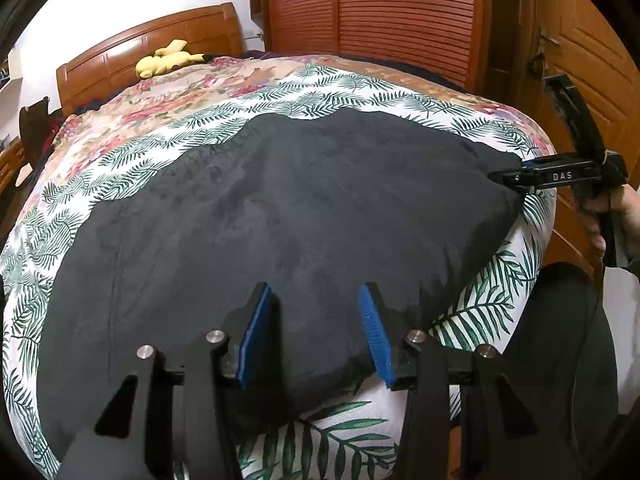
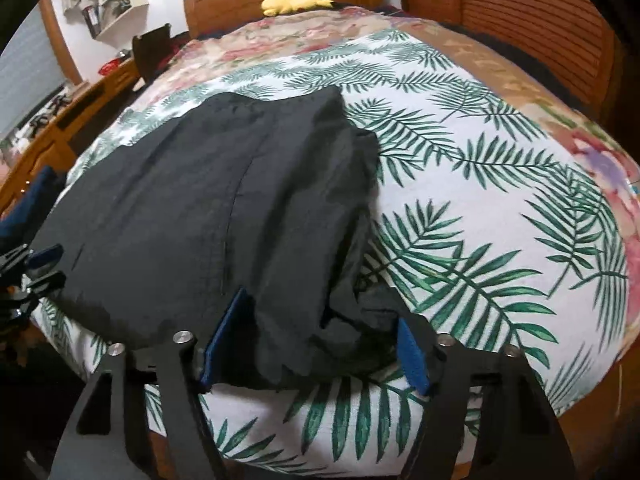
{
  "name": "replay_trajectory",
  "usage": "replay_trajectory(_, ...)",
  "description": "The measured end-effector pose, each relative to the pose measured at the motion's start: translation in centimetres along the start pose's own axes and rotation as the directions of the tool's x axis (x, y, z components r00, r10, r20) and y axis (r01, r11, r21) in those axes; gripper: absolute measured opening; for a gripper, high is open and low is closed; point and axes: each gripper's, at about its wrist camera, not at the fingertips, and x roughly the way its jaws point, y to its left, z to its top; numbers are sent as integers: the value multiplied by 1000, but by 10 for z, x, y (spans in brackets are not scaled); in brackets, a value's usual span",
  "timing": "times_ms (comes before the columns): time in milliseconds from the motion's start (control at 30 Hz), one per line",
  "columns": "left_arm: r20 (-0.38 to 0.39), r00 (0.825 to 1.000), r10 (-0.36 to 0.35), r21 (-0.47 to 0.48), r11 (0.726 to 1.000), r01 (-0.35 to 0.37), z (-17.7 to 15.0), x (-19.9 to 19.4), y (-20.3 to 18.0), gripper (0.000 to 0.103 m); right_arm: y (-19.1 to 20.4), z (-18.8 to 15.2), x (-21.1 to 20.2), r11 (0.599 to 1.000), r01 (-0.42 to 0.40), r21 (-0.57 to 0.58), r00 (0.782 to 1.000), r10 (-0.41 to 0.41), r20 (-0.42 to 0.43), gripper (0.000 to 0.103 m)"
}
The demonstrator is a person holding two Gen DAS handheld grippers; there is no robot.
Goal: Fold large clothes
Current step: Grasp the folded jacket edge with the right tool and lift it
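The left gripper [image 1: 316,334] sits low at the near edge of the bed; its two blue pads [image 1: 256,332] stand apart, one on each side of the near edge of the dark garment [image 1: 280,208], and I cannot see them pinching it, so I call this gripper open. The right gripper [image 2: 316,344] is at the near right corner of the same garment [image 2: 200,216]; a bunched lump of the dark cloth lies between its blue pads [image 2: 224,332]; the left pad looks to be against the cloth, but there is a gap by the right pad, so it looks open around the cloth and not yet holding it.

The garment lies flat on the bed, straight ahead of both grippers; its long side runs left to right along the near edge, from one gripper to the other; each gripper is at its own end, so neither is much nearer. My guess is that both need to pinch the near edge and carry it away toward the far edge to make a fold.

Under the garment is a white bedspread with green leaves [image 2: 480,184]; it looks soft and puffy, so the cloth may sink or slide. Farther back is a flowery blanket [image 1: 168,100]; then a yellow soft toy [image 1: 168,62] by the wooden headboard [image 1: 152,46]; to the right are brown slatted doors [image 1: 376,8]; a wooden desk [image 2: 60,128] stands off to the left.
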Motion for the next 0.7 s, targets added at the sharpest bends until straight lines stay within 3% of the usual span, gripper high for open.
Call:
replay_trajectory(33,-1,1000,0,-1,1000,0,0,0,0,45,1,1,1,1000,-10,-5,1000,10,-2,54)
replay_trajectory(100,2,1000,0,-2,1000,0,0,-1,-1,45,6,3,1,999,-25,-19,1000,25,-1,28)
replay_trajectory(200,8,1000,0,-10,1000,1,0,-2,2,45,15,7,-4,998,-18,-68,1000,19,17,15)
replay_trajectory(467,52,999,6,-43,999,-4,1,-17,16,45,34,25,-40,994,-59,-94,987,72,141,11)
replay_trajectory(700,97,995,30,-89,996,-22,-2,-37,36,46,53,48,-49,987,-120,-105,974,137,180,10)
